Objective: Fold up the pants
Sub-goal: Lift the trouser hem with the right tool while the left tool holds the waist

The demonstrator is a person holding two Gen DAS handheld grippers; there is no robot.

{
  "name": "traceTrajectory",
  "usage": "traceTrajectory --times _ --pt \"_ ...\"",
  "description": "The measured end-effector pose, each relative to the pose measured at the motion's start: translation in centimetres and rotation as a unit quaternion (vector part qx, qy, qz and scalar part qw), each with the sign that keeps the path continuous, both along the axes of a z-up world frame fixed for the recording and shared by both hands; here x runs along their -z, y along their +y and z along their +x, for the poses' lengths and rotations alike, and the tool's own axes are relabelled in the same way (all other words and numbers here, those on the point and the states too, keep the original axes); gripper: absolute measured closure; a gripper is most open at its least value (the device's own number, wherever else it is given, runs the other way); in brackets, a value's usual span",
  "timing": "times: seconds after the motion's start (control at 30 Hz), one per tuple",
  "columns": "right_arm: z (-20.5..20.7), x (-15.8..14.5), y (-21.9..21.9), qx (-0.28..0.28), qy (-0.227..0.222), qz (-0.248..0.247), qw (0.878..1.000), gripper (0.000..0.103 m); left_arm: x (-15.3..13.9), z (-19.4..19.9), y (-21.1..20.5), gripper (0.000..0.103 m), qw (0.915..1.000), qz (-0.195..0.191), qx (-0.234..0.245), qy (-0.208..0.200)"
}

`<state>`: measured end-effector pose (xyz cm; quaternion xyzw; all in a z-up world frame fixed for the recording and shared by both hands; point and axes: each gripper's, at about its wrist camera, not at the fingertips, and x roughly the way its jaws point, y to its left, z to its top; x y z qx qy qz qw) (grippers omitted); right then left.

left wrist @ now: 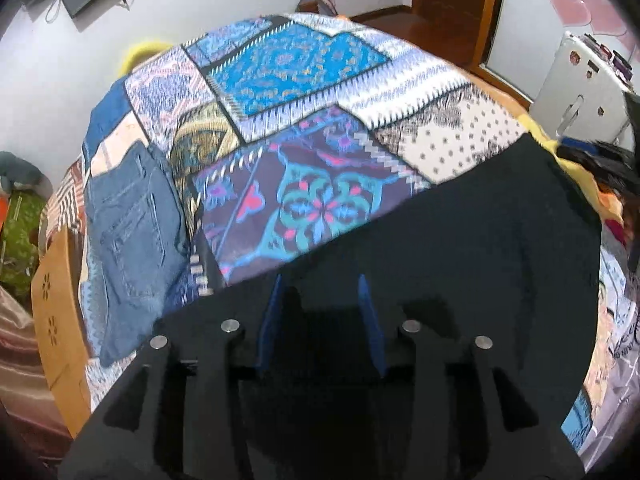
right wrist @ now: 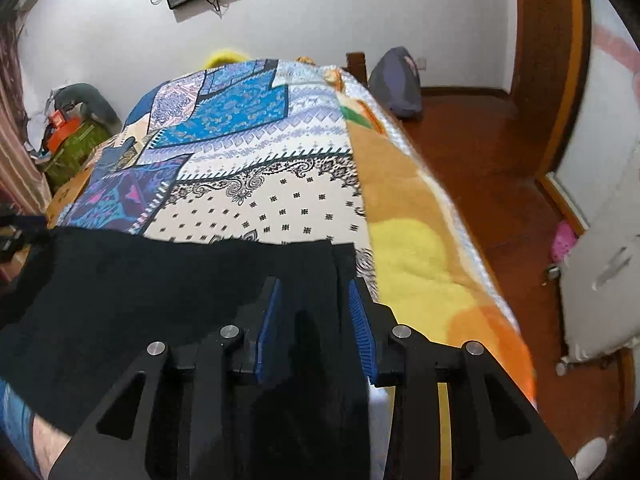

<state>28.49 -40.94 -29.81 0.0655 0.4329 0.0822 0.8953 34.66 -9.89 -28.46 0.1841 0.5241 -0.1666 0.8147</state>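
Black pants (left wrist: pixel 460 240) are held stretched above a bed with a patchwork cover (left wrist: pixel 300 72). My left gripper (left wrist: pixel 320 284) has its blue-padded fingers partly apart with black cloth between them, at one end of the pants. My right gripper (right wrist: pixel 314 286) likewise has the black pants (right wrist: pixel 160 280) between its blue pads (right wrist: pixel 358 320), at the cloth's right edge. The cloth hangs taut from one gripper to the other; the left gripper shows dimly at the far left of the right wrist view. Most of the pants below the held edge is hidden.
Folded blue jeans (left wrist: pixel 132 232) lie on the bed's left side. An orange and yellow blanket (right wrist: pixel 420 264) runs along the bed's right edge. Wooden floor (right wrist: pixel 480 152), a white cupboard (right wrist: pixel 600 260) and a grey bag (right wrist: pixel 396 84) lie to the right. A cardboard box (left wrist: pixel 60 320) stands at the left.
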Motion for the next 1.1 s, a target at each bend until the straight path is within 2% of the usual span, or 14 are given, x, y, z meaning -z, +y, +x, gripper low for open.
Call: traceTrajectory --times 0.1,0.2,0.23,0.3,0.53,0.6,0.67,0.77,0.8,0.87,0.93,0.97,1.07,1.1 --pt "1.6 1.6 0.4 -0.007 0.02 0.005 1.0 0.071 1.5 -0.1 0.9 0.064 0.9998 0.01 -0.009 0.017" --pt "2.5 2.8 0.7 -0.011 0.033 0.005 0.999 0.071 2.0 0.0 1.8 0.058 0.9993 -0.011 -0.025 0.023" --pt "2.6 2.9 0.8 -0.01 0.029 0.008 1.0 0.072 2.1 0.1 2.0 0.057 0.9991 -0.016 -0.031 0.024" --pt "2.5 2.7 0.8 -0.013 0.02 0.003 1.0 0.096 2.3 0.4 2.3 0.055 0.9983 -0.026 -0.044 0.027" --pt "1.3 1.0 1.5 -0.027 -0.042 -0.082 0.995 0.1 2.4 0.5 2.1 0.054 0.9984 -0.022 -0.051 0.014" --pt "1.3 0.6 0.9 -0.016 -0.052 -0.086 0.995 0.1 2.4 0.6 2.2 0.054 0.9981 -0.021 -0.058 0.009" --pt "1.8 1.1 0.3 -0.001 -0.037 -0.087 0.996 0.101 2.5 0.8 2.4 0.054 0.9975 -0.016 -0.068 0.003" --pt "3.0 3.3 0.0 0.005 0.011 -0.131 0.991 0.103 2.3 1.2 2.8 0.054 0.9965 0.004 -0.083 -0.005" --pt "3.3 3.7 -0.7 0.007 0.03 -0.108 0.994 0.103 2.0 1.2 3.0 0.054 0.9963 0.002 -0.086 -0.002" --pt "2.8 2.3 -1.5 0.012 0.027 -0.082 0.996 0.103 0.8 0.9 3.6 0.054 0.9958 -0.009 -0.091 -0.009" --pt "1.8 0.6 -2.0 0.015 0.013 -0.068 0.997 0.099 -0.9 0.3 3.9 0.054 0.9949 -0.02 -0.095 -0.025" --pt "0.9 -0.7 -2.2 0.017 0.007 -0.063 0.998 0.093 -1.8 -0.1 3.9 0.054 0.9946 -0.023 -0.096 -0.031" --pt "-1.3 -2.9 -2.7 0.021 0.004 -0.042 0.999 0.057 -3.4 -1.2 3.3 0.052 0.9942 -0.032 -0.096 -0.035" --pt "-2.2 -3.5 -2.7 0.022 0.0 -0.034 0.999 0.052 -3.7 -1.6 3.0 0.049 0.9943 -0.036 -0.095 -0.031"
